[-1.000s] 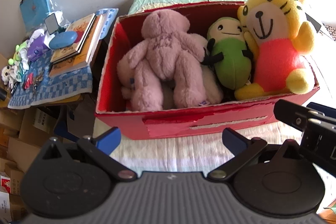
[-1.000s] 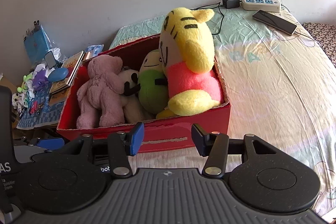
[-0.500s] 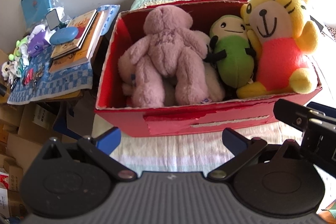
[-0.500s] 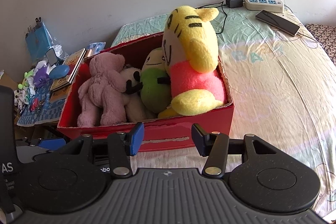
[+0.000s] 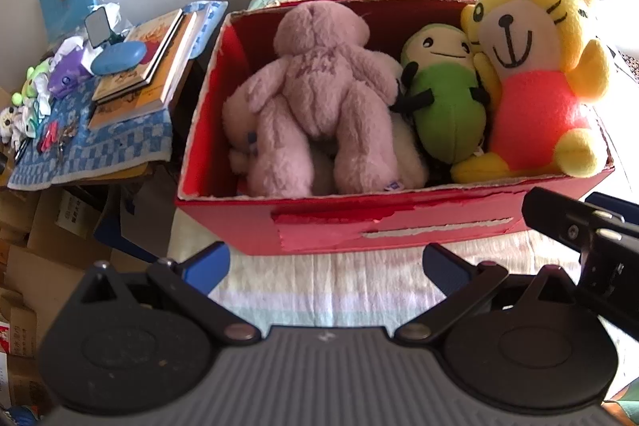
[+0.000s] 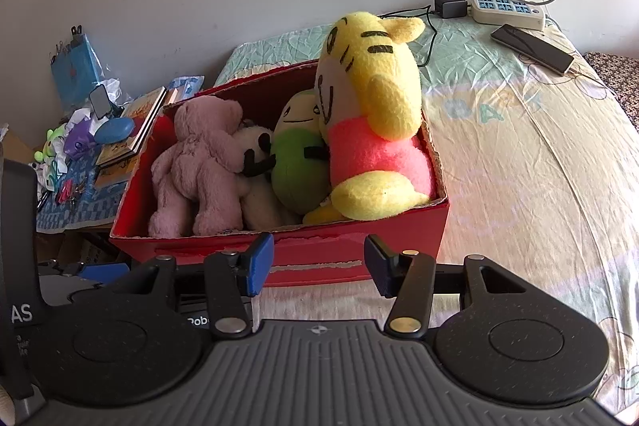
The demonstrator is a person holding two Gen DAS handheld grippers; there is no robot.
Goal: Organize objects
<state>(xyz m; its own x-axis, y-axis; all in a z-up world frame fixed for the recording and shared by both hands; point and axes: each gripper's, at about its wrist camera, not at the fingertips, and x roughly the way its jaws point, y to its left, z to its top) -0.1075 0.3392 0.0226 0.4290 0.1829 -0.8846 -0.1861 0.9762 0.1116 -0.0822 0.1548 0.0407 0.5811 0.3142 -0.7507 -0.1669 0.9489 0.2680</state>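
Observation:
A red cardboard box [image 5: 399, 226] [image 6: 359, 254] stands on the bed. It holds a pink teddy bear [image 5: 319, 98] [image 6: 199, 166] with its back to me, a green plush [image 5: 443, 98] [image 6: 297, 162], a yellow tiger plush in a pink shirt [image 5: 531, 74] [image 6: 375, 130] and a cream plush [image 6: 259, 194] half hidden between them. My left gripper [image 5: 325, 266] is open and empty, just in front of the box. My right gripper [image 6: 317, 262] is open and empty, in front of the box's front wall.
A low table with a blue checked cloth [image 5: 100, 154] stands left of the box, with books [image 5: 147, 66], a blue case [image 5: 118, 56] and small toys. A power strip [image 6: 507, 10], a charger and a phone [image 6: 531, 46] lie on the bed [image 6: 539, 166] at the back right.
Both grippers have drawn slightly back and up from the box, so it sits lower in view. The toys have not moved. Both grippers stay open.

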